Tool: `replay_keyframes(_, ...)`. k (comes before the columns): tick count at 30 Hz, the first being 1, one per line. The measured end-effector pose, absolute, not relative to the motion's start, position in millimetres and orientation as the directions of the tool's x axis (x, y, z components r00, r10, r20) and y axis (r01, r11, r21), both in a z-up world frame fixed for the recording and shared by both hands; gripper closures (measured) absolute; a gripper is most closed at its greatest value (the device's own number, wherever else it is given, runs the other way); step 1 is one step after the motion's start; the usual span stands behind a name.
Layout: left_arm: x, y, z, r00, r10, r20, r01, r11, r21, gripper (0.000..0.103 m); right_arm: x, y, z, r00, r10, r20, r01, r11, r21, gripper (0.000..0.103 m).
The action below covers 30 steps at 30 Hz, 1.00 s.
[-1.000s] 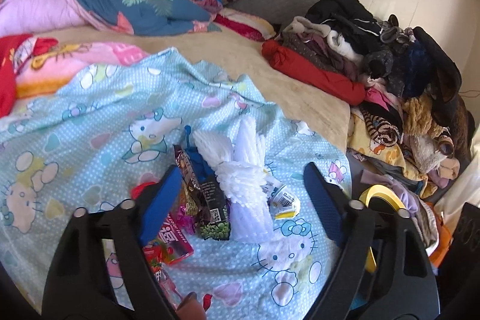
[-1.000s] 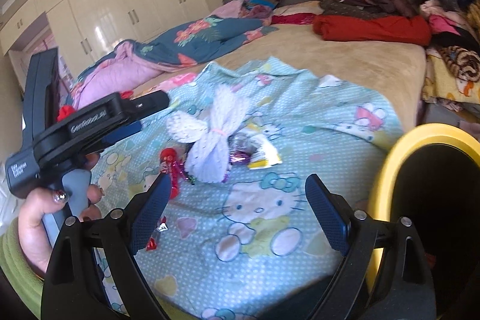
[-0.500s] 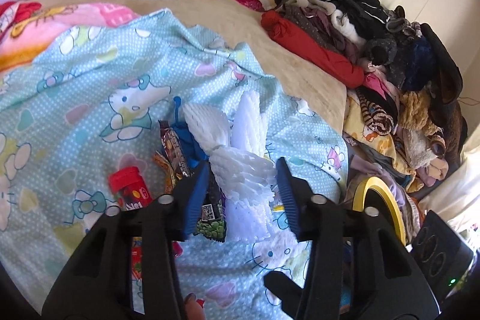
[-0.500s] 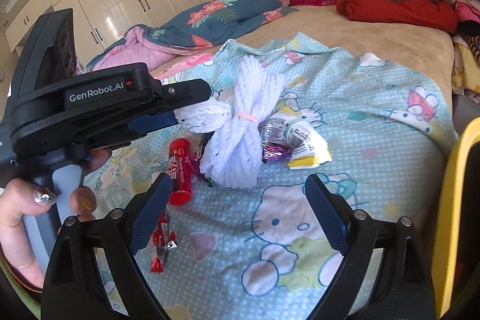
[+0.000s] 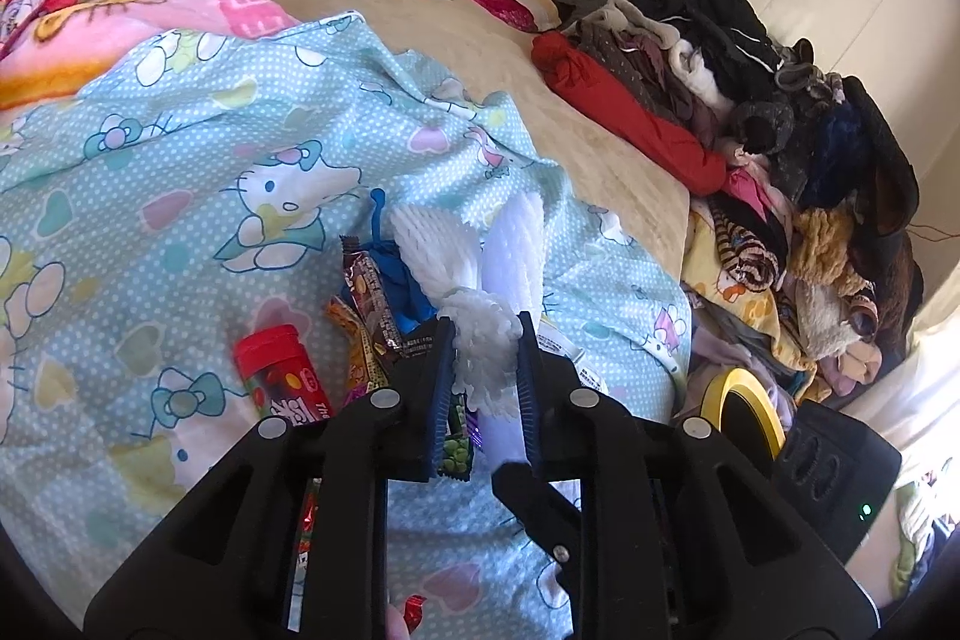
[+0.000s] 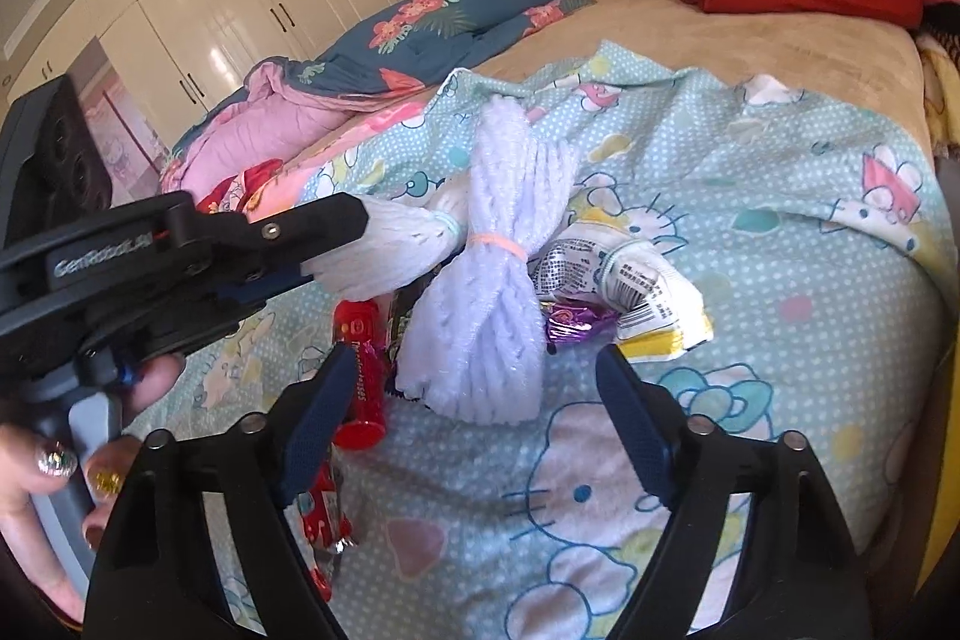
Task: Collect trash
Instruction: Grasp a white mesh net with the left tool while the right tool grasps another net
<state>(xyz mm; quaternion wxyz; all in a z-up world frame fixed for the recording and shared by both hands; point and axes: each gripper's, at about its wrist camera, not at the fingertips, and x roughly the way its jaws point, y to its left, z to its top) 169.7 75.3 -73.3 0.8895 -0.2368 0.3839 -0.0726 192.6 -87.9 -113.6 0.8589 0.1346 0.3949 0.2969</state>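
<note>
since a second ago my left gripper (image 5: pixel 483 340) has come down over the trash pile and its jaws have just been closing; they now pinch one white foam net bundle (image 5: pixel 480 346) between the blue pads. seen from the right wrist, that same gripper (image 6: pixel 336 244) reaches in from the left, its tip against the bundle that lies sideways. my right gripper (image 6: pixel 474 400) has moved closer to the pile too, and its jaws have just been narrowing, yet they are spread wide with nothing pressed; the near end of the second foam net bundle (image 6: pixel 486 292), tied with an orange band, lies between the fingertips without touching them.

the trash lies together on the light blue cartoon-cat sheet (image 6: pixel 780 232) spread over the bed. a red tube (image 6: pixel 360 370) lies just left of the banded bundle, a purple candy wrapper (image 6: pixel 570 325) and a white and yellow packet (image 6: pixel 636 292) just right of it. in the left wrist view a brown snack wrapper (image 5: pixel 369 292) and a blue scrap (image 5: pixel 396 280) lie beside the pinched bundle. a yellow-rimmed bin (image 5: pixel 744 400) is beyond the bed's edge, near a heap of clothes (image 5: pixel 750 99).
</note>
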Motion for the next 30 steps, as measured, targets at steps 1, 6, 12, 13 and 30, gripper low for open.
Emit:
replay_keyframes(1,169.2,75.6,-73.0,0.697,-0.310,-0.646,-0.052,0.877,-0.478,0.090,194.1,-88.0,-113.9,0.507,0.623,-0.595,-0.404,0.782,0.475,0.036)
replay_keyframes(6,166.3,75.6,-70.1,0.707,-0.312,-0.635,-0.046,0.876,-0.481,0.091,194.7,-89.8,-114.5,0.479,0.654,-0.586,-0.423,0.757,0.498,0.068)
replay_keyframes(12,157.7,72.7,-60.7,0.734,-0.309,-0.605,-0.022,0.879,-0.476,0.091,178.1,-100.7,-104.0,0.507,0.659,-0.556,-0.459,0.752,0.473,0.078)
replay_keyframes(13,156.8,72.4,-59.2,0.737,-0.308,-0.601,-0.019,0.880,-0.475,0.091,175.4,-103.3,-102.4,0.511,0.661,-0.550,-0.464,0.750,0.471,0.078)
replay_keyframes(30,142.4,67.3,-36.7,0.776,-0.294,-0.558,0.013,0.892,-0.452,0.091,138.6,-135.5,-68.1,0.589,0.640,-0.494,-0.511,0.768,0.385,0.079)
